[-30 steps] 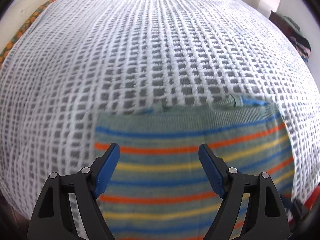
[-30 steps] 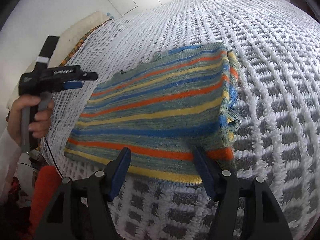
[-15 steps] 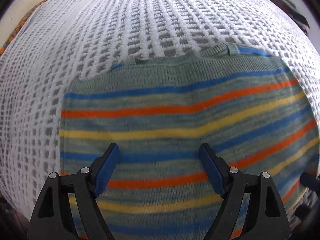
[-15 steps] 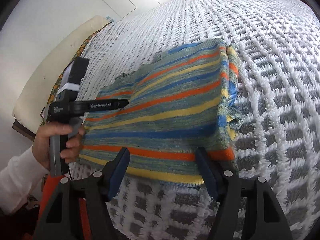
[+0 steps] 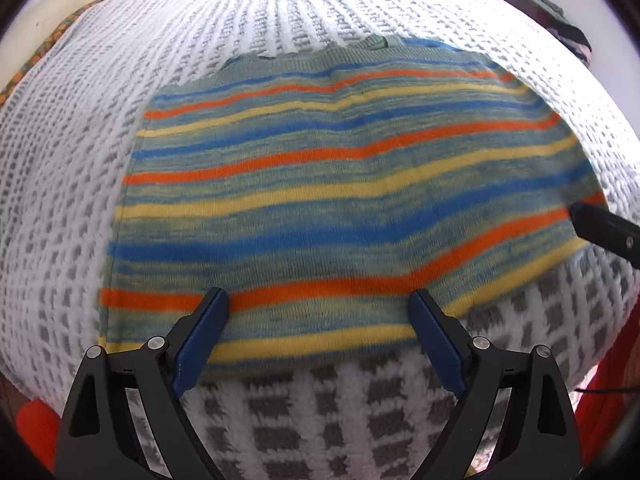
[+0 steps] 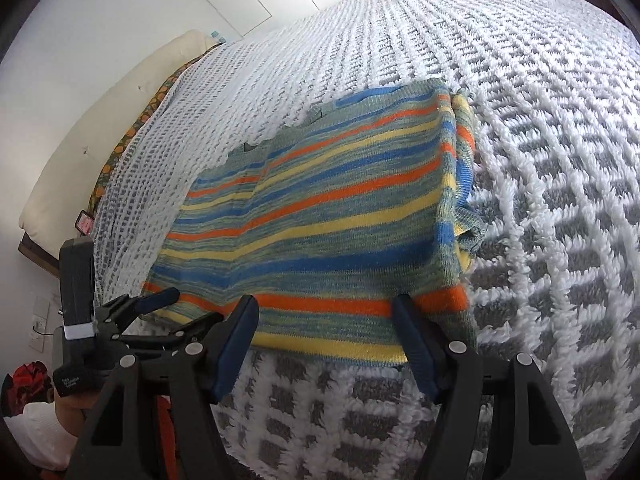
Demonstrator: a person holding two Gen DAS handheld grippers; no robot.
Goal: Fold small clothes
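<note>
A small knitted garment with blue, orange and yellow stripes (image 5: 340, 192) lies folded flat on the white and grey knitted bedspread (image 5: 320, 12); it also shows in the right wrist view (image 6: 320, 216). My left gripper (image 5: 318, 320) is open and empty, with its fingers just above the garment's near hem. My right gripper (image 6: 326, 326) is open and empty over the near hem towards the right corner. The left gripper also appears at the garment's near left corner in the right wrist view (image 6: 160, 308).
The bedspread (image 6: 520, 80) covers the whole bed. A cream headboard cushion (image 6: 100, 128) runs along the left side by the white wall. Dark clothes (image 5: 560, 24) lie at the far right. Something red (image 5: 32, 432) is below the bed's near edge.
My left gripper has moved back towards the near hem, so the whole garment now shows in its view. In the right wrist view it has dropped to the near left corner. The right gripper has barely moved.
</note>
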